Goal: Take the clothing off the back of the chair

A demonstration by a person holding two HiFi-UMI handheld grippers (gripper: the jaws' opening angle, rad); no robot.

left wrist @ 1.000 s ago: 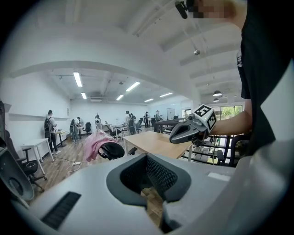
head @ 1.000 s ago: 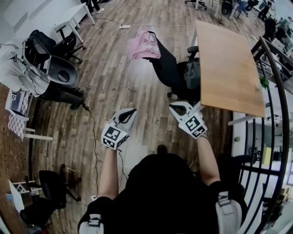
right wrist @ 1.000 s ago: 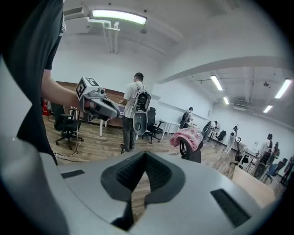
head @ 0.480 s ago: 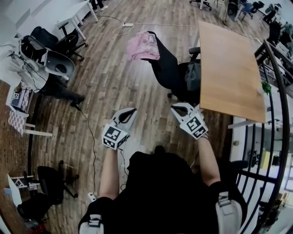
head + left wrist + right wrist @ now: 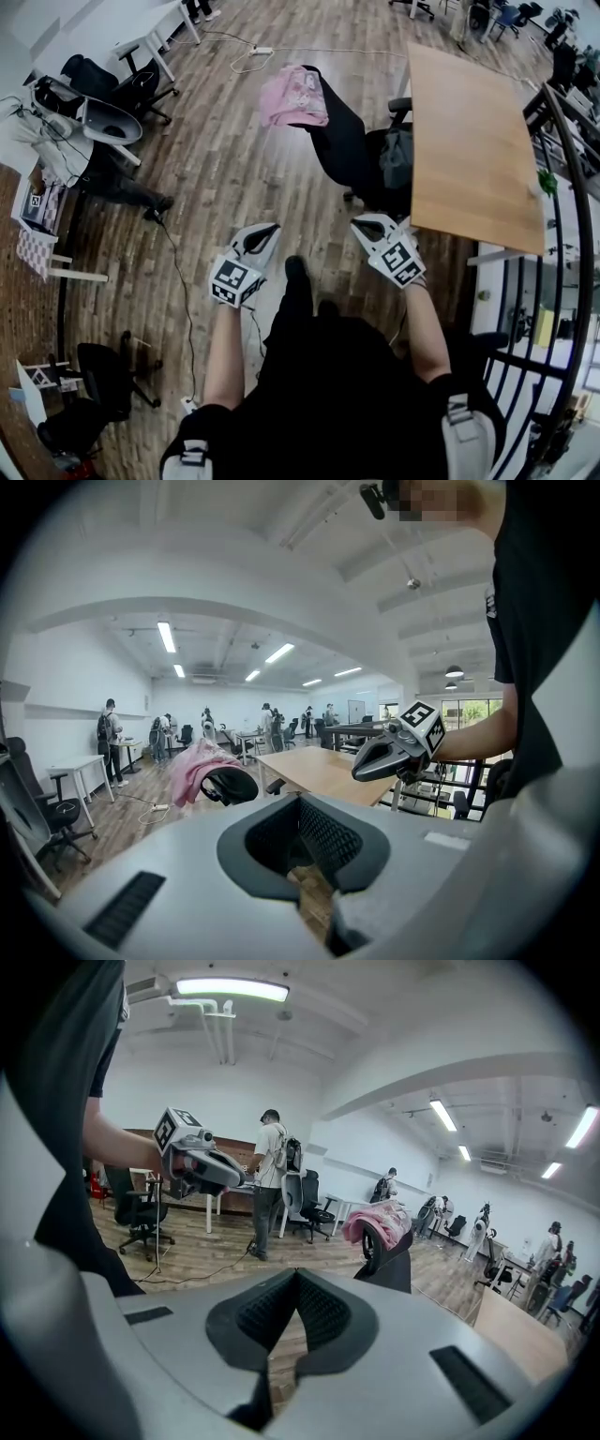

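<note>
A pink garment hangs over the back of a black office chair beside a wooden desk, well ahead of both grippers. The same pink garment shows far off in the left gripper view and the pink garment on the chair back in the right gripper view. My left gripper and right gripper are held side by side at waist height, both shut with nothing between the jaws. The right gripper crosses the left gripper view; the left gripper crosses the right one.
A cable runs across the wooden floor at the left. Other office chairs and white tables stand at the far left. A black railing runs along the right. Several people stand in the background.
The person has stepped forward a little; a foot now shows between the two grippers. The chair with the garment sits slightly closer. Both grippers stay shut.
</note>
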